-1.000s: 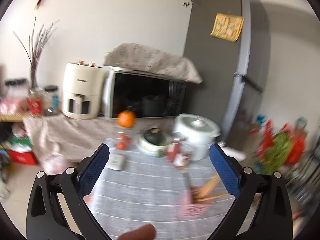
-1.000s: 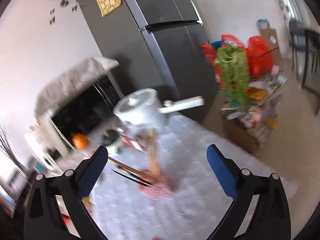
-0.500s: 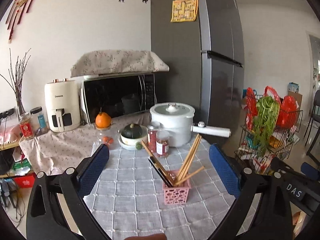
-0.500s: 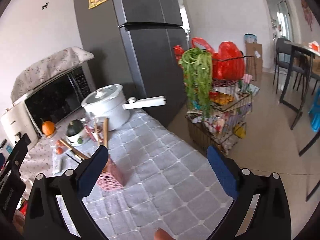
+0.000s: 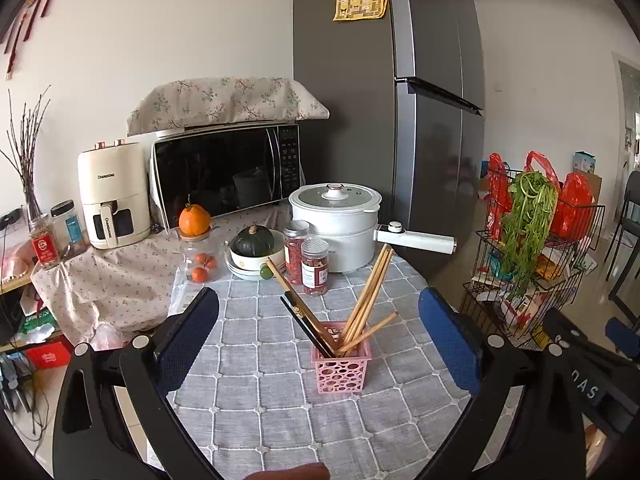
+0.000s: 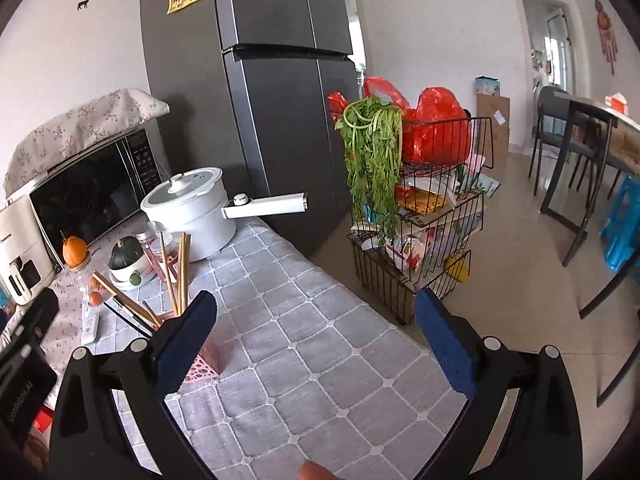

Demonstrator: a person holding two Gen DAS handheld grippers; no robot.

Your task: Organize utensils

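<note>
chopsticks stand fanned out in a pink perforated holder just below the centre of the left wrist view, some leaning left, some right, on the grey checked cloth of the desk. we hold the left gripper released, its blue pads spread wide at either side of the holder and touching nothing. our right gripper is likewise released, with only cloth between its pads; in that view the holder sits at lower left, partly hidden behind the left finger, the chopsticks rising above it. behind the holder in the left view stand two red-filled jars, a white pot with a long handle, a dark squash in a bowl and an orange. a microwave under a floral cover and a cream air fryer fill the middle left, a grey fridge the upper centre. a wire rack with greens and red bags shows right of centre in the right view.
</note>
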